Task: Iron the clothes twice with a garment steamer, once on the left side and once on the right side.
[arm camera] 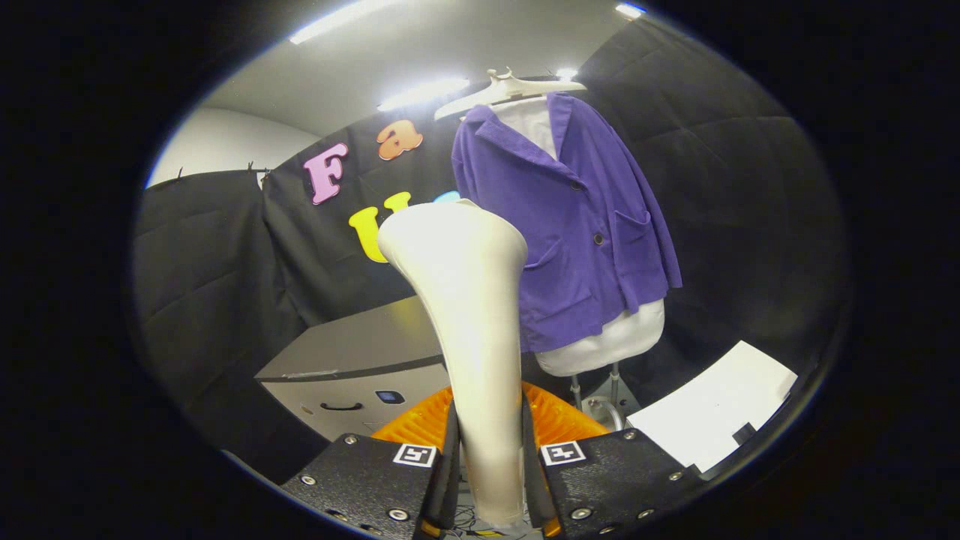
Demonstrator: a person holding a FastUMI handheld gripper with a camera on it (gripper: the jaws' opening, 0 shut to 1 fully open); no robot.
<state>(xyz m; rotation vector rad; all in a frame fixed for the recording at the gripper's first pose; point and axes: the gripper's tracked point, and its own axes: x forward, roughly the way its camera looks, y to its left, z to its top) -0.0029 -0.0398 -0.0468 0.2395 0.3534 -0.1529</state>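
Two black fingers (450, 450) of the gripper (489, 457) press on the neck of a cream garment steamer (469, 315), one on each side, so the tool is pinched upright between them with its wide head raised ahead. Beyond the head hangs the purple jacket (577, 225), buttoned over a white torso form (607, 345) and carried on a pale hanger (510, 88) against the black booth wall. Steamer head and cloth look well apart, with the head off toward one side of the garment, so neither pass appears begun: judging by this, the steamer is in hand and both the left-side and right-side strokes remain. A grey cabinet (352, 360) stands lower down, and a white sheet (712, 412) lies opposite it.
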